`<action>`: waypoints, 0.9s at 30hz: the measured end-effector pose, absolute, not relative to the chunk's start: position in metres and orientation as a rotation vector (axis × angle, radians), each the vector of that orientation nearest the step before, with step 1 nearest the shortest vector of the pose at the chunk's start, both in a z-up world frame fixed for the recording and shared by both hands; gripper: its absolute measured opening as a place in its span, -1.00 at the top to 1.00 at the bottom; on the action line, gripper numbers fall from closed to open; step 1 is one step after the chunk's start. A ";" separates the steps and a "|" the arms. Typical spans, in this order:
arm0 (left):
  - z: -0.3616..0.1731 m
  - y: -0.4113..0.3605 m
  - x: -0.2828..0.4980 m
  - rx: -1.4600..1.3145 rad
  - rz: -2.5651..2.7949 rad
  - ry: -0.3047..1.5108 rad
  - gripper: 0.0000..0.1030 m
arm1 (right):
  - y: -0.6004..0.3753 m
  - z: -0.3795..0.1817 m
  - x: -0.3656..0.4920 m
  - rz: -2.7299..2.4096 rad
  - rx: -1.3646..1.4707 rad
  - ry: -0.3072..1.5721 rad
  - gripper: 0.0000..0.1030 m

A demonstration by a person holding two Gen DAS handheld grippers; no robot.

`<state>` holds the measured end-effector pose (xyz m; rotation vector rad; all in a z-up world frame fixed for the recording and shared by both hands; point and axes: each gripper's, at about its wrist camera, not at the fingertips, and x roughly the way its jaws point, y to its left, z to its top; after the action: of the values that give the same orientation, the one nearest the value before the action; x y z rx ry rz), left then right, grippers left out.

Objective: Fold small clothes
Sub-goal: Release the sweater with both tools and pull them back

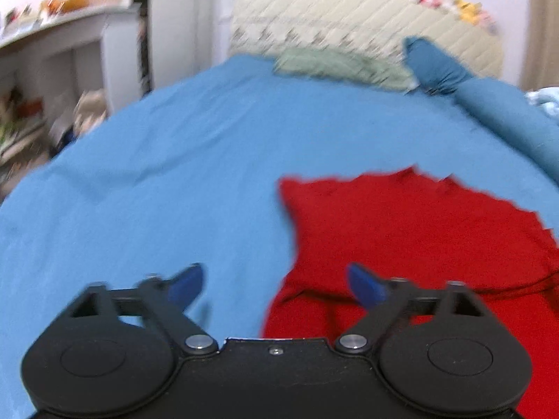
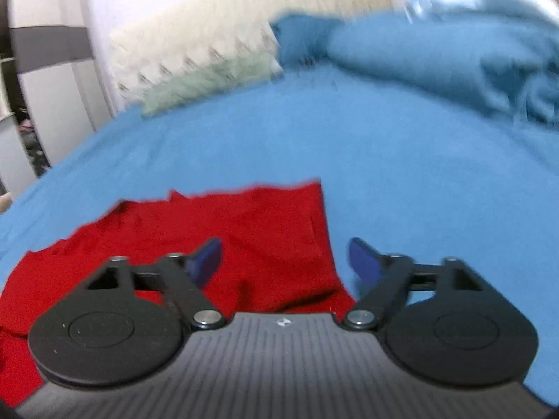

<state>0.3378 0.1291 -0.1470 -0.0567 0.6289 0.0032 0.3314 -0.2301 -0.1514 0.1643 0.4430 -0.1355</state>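
A small red garment (image 1: 412,241) lies spread on the blue bed sheet (image 1: 174,174), at the right of the left wrist view. My left gripper (image 1: 276,284) is open and empty above the garment's left edge. In the right wrist view the red garment (image 2: 251,241) lies at lower left on the sheet (image 2: 401,160). My right gripper (image 2: 284,260) is open and empty above the garment's right edge, with its blue fingertips (image 2: 363,262) spread wide. Both views are blurred by motion.
A cream quilted headboard (image 1: 349,14) and a pale green pillow (image 1: 335,64) stand at the far end. A bunched blue duvet (image 2: 436,56) lies at the far right. White shelves (image 1: 52,56) stand beside the bed on the left.
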 end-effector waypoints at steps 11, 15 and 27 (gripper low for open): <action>-0.184 0.104 0.372 -0.105 -0.123 0.744 -0.87 | -0.197 -0.184 0.370 -0.023 -0.007 0.561 -0.94; -0.189 0.106 0.370 -0.097 -0.124 0.750 -0.87 | -0.227 -0.199 0.378 -0.067 0.163 0.571 -0.94; -0.121 0.095 0.313 -0.030 -0.051 0.714 -0.90 | -0.225 -0.101 0.295 0.034 0.145 0.505 -0.95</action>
<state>0.3129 0.0950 -0.1213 -0.0299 0.7136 -0.0509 0.2949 -0.2251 -0.1009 0.1452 0.5053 0.0336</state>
